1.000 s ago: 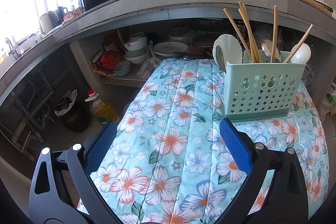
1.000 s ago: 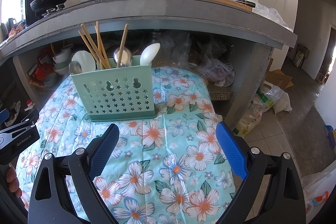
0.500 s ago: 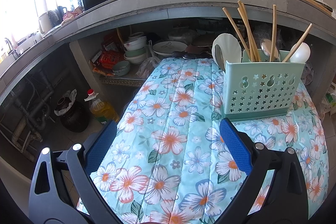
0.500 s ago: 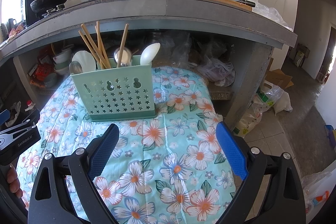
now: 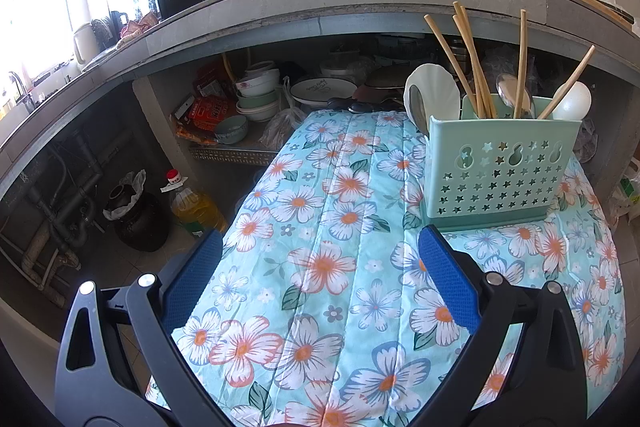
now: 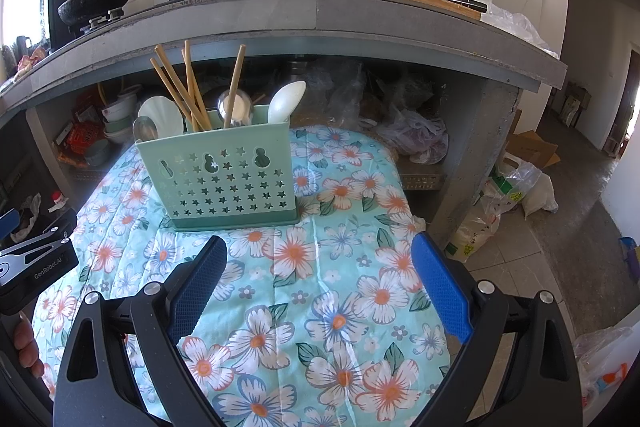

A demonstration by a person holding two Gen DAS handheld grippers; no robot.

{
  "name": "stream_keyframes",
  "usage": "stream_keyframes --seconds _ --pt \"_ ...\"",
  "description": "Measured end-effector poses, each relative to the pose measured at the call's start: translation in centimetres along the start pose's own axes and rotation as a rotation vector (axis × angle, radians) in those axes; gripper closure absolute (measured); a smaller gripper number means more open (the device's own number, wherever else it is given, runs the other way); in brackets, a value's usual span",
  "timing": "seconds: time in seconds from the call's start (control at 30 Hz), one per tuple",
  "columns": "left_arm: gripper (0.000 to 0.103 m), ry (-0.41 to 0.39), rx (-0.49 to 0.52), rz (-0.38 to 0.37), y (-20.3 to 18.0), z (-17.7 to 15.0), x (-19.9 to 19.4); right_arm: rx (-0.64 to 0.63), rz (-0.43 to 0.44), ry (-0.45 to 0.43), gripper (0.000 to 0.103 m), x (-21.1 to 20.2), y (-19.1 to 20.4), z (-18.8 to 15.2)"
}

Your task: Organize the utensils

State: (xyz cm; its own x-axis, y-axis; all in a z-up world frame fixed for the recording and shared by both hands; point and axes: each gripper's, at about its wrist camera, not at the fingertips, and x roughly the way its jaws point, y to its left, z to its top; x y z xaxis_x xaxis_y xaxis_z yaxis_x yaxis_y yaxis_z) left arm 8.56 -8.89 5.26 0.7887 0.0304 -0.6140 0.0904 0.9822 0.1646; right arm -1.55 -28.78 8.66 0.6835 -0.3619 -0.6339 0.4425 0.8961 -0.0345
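Both tools are released and empty: the left gripper and right gripper hang over the floral turquoise quilted cloth. The mint-green perforated plastic utensil caddy stands upright ahead, upper left of centre in the right view, upper right in the left view. Its wooden chopsticks and white spoons point upward. Neither gripper is clearly nearer. A grey concrete counter lies beyond.

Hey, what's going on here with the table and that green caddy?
A person holds a claw in each hand over a table with a floral cloth. Both the left claw and the right claw are open and hold nothing. The green utensil caddy stands upright on the cloth, already holding chopsticks and spoons. No utensils lie loose on the cloth.
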Motion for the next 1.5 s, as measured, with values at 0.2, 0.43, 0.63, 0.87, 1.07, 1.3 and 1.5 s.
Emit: stream_keyframes --seconds 0.2,0.43,0.63,0.87,1.07,1.3,1.5 --pt "0.009 0.004 -0.001 -0.003 0.01 0.03 0.02 0.000 0.002 -0.001 0.012 0.04 -0.04 -0.02" --pt "0.009 0.007 -0.002 -0.005 0.03 -0.01 0.01 0.001 0.002 -0.001 0.012 0.00 -0.07 -0.02" --pt "0.009 0.007 -0.003 -0.006 0.05 -0.03 0.01 0.001 0.005 -0.002 0.012 -0.05 -0.10 0.07" --pt "0.009 0.006 -0.003 -0.006 0.05 -0.01 0.06 0.001 0.006 -0.003 0.012 -0.06 -0.07 0.08" --pt "0.009 0.011 -0.005 -0.006 0.02 -0.10 0.03 0.001 0.006 -0.003 0.012 -0.04 -0.04 0.09" --pt "0.009 0.001 0.003 -0.007 -0.08 -0.09 -0.16 0.002 0.009 -0.003 0.012 -0.06 -0.03 0.10" --pt "0.009 0.002 0.007 -0.012 -0.14 -0.02 -0.15 0.002 0.009 -0.003 0.012 -0.06 -0.01 0.10"
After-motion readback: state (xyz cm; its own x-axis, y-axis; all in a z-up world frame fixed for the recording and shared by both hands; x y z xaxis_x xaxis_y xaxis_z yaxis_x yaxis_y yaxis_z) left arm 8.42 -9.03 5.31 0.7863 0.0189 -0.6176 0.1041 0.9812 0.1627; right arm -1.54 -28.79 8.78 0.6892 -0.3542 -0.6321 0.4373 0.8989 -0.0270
